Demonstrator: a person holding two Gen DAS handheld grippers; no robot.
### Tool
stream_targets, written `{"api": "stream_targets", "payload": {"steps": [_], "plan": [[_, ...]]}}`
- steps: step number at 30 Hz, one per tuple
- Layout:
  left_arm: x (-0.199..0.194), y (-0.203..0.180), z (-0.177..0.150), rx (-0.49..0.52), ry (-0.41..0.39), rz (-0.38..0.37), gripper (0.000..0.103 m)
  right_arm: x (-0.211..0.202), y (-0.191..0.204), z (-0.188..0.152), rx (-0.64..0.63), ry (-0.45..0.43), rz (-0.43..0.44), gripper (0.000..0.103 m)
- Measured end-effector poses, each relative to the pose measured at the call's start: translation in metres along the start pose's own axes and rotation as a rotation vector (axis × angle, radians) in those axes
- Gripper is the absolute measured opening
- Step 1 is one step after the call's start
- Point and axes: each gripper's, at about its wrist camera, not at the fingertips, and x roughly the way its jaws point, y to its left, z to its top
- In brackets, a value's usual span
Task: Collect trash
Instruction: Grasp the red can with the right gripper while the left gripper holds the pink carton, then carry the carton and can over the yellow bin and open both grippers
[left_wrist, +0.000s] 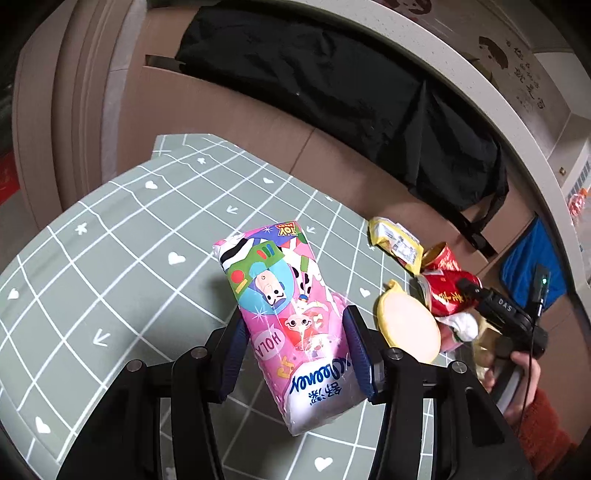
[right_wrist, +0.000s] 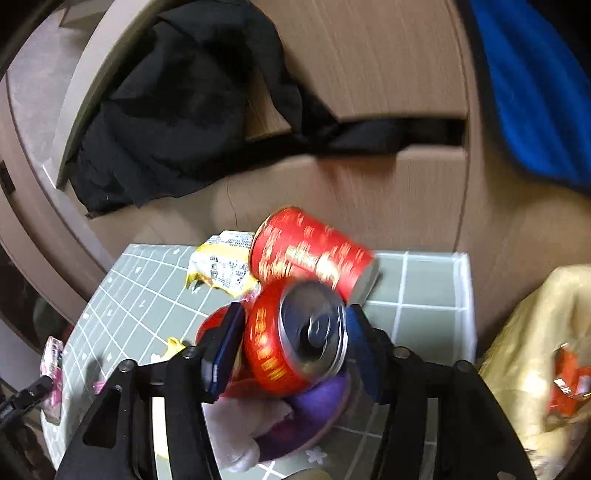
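My left gripper is shut on a pink cartoon-printed tissue pack, held tilted above the green checked tablecloth. My right gripper is shut on a red drink can whose silver top faces the camera; both blue pads touch its sides. From the left wrist view this can hangs over a heap of trash at the table's right end. A second red can lies on its side behind it, next to a yellow wrapper.
Under the held can lie a purple item and crumpled white tissue. A round yellow lid sits beside them. A pale yellow bag hangs off the table's right edge. Black clothing drapes over the wooden furniture behind.
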Motion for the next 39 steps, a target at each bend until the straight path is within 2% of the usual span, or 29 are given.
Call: {"api": "stream_targets", "payload": {"steps": [4,7,15,20,30,39], "plan": [[0.01,-0.006,-0.001,0.005,0.021,-0.01,0.052,0.005,-0.002,0.0,0.012,-0.009,0.02,0.058],[0.016,-0.014,-0.004,0.004,0.034,-0.028,0.052,0.014,-0.003,0.002,0.007,0.046,0.085,0.059],[0.015,-0.039,-0.01,0.037,0.049,-0.059,0.052,0.011,-0.005,0.003,-0.015,0.088,0.123,0.058],[0.014,-0.047,-0.014,0.049,0.057,-0.058,0.052,-0.02,0.021,0.0,-0.157,0.02,0.106,0.058],[0.009,-0.062,-0.021,0.067,0.064,-0.064,0.052,-0.078,0.039,0.002,-0.195,-0.055,0.147,0.058],[-0.009,-0.097,-0.006,0.13,0.006,-0.092,0.052,-0.113,0.058,0.002,-0.321,-0.12,0.118,0.058]]}}
